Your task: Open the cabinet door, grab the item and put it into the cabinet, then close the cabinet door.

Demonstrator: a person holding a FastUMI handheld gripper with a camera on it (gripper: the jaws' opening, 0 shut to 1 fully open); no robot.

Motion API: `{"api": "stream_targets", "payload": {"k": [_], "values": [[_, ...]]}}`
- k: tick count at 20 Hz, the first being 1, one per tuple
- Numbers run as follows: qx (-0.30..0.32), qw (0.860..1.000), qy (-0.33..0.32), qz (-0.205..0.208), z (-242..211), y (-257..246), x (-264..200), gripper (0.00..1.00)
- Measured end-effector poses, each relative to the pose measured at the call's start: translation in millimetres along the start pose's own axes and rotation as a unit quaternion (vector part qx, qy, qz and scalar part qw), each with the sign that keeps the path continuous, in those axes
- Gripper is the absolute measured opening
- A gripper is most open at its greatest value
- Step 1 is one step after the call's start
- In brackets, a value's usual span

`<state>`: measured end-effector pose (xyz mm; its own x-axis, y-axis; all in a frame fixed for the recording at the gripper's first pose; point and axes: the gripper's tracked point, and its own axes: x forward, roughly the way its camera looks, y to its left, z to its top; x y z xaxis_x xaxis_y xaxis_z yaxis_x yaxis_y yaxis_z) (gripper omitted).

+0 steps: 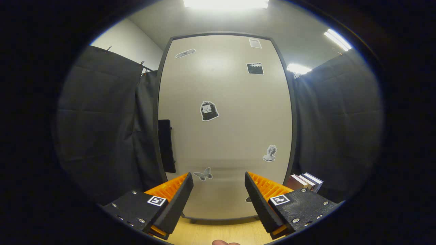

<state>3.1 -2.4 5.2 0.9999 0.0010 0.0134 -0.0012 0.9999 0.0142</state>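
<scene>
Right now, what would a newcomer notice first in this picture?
The tall cabinet door stands shut straight ahead, beyond the fingers, dotted with stickers. A dark handle sits on its left edge. The gripper is open with nothing between its fingers, and some books stand by the door's lower right corner.

A tall beige cabinet door (224,129) with a thin dark frame stands upright and shut, straight ahead at twelve o'clock beyond the gripper (219,197), whose jaws are spread wide with nothing between them. A dark rectangular handle (166,145) sits on the door's left edge, at about ten o'clock from the jaws. Small grey stickers dot the panel. A short stack of books (305,182) lies on the pale wooden desk (221,233) at two o'clock, just beside the cabinet's lower right corner.
</scene>
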Motion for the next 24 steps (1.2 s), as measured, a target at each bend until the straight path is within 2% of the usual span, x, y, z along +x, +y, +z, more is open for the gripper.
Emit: {"api": "stream_targets", "payload": {"k": [9, 15, 19, 24], "values": [[0.012, 1.000, 0.006, 0.002, -5.8, -4.1, 3.2, 0.95], [-0.011, 1.000, 0.000, -0.004, 5.2, -9.2, 12.9, 0.95], [-0.016, 1.000, -0.012, 0.007, 17.9, 2.0, 17.8, 0.95], [-0.002, 0.999, 0.002, 0.032, 20.3, 37.0, 27.5, 0.95]]}}
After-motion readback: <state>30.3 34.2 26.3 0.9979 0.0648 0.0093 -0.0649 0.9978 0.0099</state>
